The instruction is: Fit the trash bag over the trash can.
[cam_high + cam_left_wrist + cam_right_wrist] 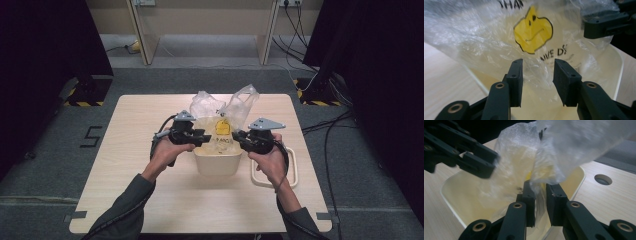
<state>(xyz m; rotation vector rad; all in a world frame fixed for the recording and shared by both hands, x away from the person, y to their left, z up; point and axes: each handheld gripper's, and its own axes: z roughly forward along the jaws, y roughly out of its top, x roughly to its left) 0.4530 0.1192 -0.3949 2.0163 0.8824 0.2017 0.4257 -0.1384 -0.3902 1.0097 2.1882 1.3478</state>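
Note:
A clear plastic bag point(223, 116) printed with a yellow face stands in a cream tub point(217, 165) at the middle of the table, its handles sticking up. My left gripper point(204, 137) is at the tub's left rim. In the left gripper view its jaws point(537, 75) stand apart, with the bag point(531, 30) just ahead of the pads and the tub point(620, 67) behind. My right gripper point(237, 136) is at the right rim. Its jaws point(540, 192) stand a narrow gap apart with a fold of the bag point(564, 145) hanging loosely between them, over the tub point(449, 192).
A cream lid point(294, 170) lies on the table under the right hand. The tabletop has a round hole point(603, 179) near the tub. Black stands and cables point(325, 125) sit on the floor around the table.

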